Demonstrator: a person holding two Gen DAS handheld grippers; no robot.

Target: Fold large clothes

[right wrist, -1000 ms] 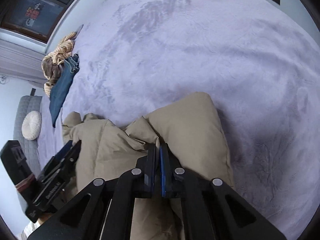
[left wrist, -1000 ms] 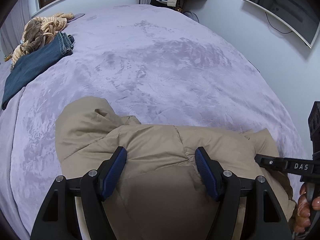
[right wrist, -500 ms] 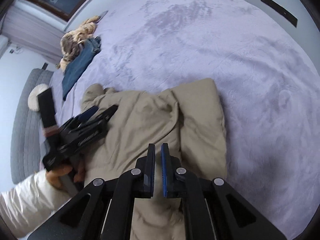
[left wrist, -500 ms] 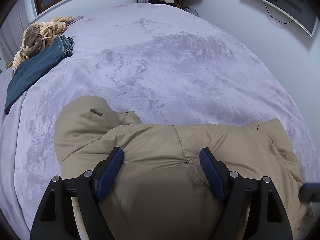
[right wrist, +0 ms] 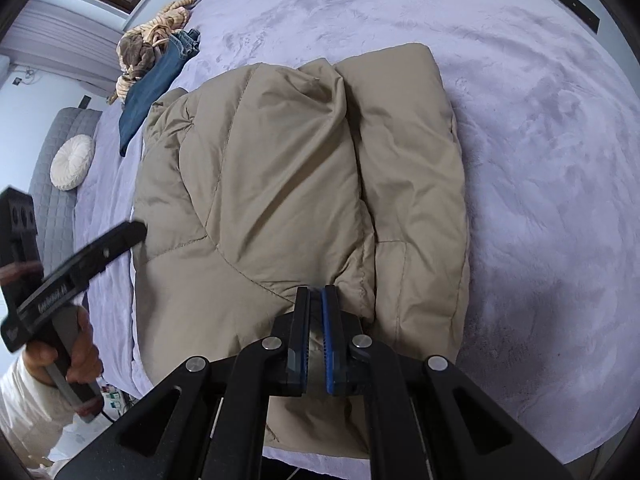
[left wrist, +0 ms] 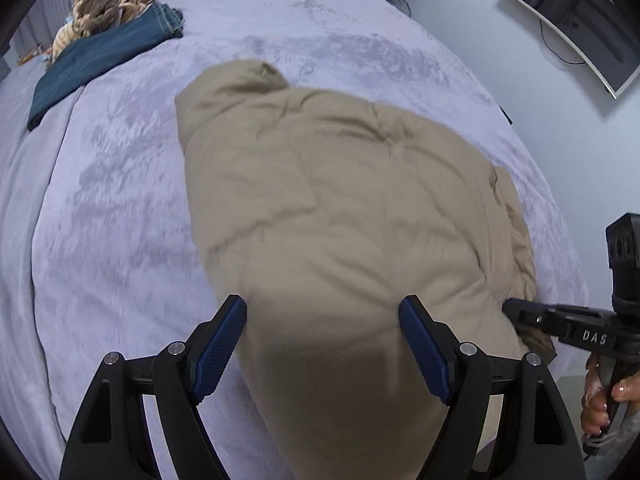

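Lavender plush bed cover (left wrist: 120, 200) fills both views, pale walls behind it

Left claw (left wrist: 322, 346): blue pads spread wide at lower centre of the left wrist view, jaws have just been opening further. Tan puffer jacket (left wrist: 352, 208) bulges up between them; left pad clear of the fabric, right pad at its edge, contact there not readable. Frame motion-blurred

Right claw (right wrist: 317, 312): lower centre of the right wrist view, pads nearly together with only a thin slit between. Jacket (right wrist: 280, 168) lies right behind the tips; whether fabric is pinched in the slit cannot be told

Jacket: bundled on the cover, centre of both frames, near the bed's near edge. In the right wrist view it shows two padded lobes side by side with a deep crease between them, narrower lobe on the right

Each tool shows in the other's camera: right claw's black finger comes in at right edge of the left wrist view, a hand (left wrist: 608, 396) on its grip. Left claw (right wrist: 132, 232) enters at left of the right wrist view, blurred, held by a hand (right wrist: 82, 354) with a white sleeve (right wrist: 28, 408)

Farther out: folded blue jeans (left wrist: 104, 48) and a tan-brown knit heap (left wrist: 112, 0) at upper left, well apart from the jacket. Wall monitor (left wrist: 576, 20) at upper right of the left wrist view. Round white cushion (right wrist: 72, 162) on a grey quilted seat (right wrist: 48, 200), left of the right wrist view
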